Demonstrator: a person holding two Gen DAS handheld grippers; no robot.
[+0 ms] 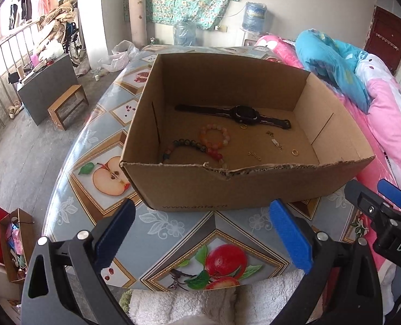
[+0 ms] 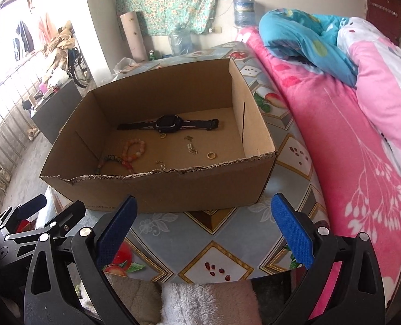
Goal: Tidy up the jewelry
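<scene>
The left hand-held gripper [image 1: 200,233] hangs released, its blue pads wide apart over the fruit-patterned worktop [image 1: 173,222]; the right hand-held gripper [image 2: 204,230] is likewise spread and empty, and the letters "DAS", cut off at the frame edge, show on its body in the left wrist view. Just ahead stands an open cardboard box [image 1: 254,187] printed "www.anta.co", the rest hard to read. On its floor a black watch [image 1: 245,113] lies flat, strap running left to right along the far wall. Nearer lie two bead bracelets [image 1: 214,138], touching, partly hidden by the torn front wall, gold rings [image 1: 295,152] and small chain pieces [image 1: 275,142] too fine to identify.
</scene>
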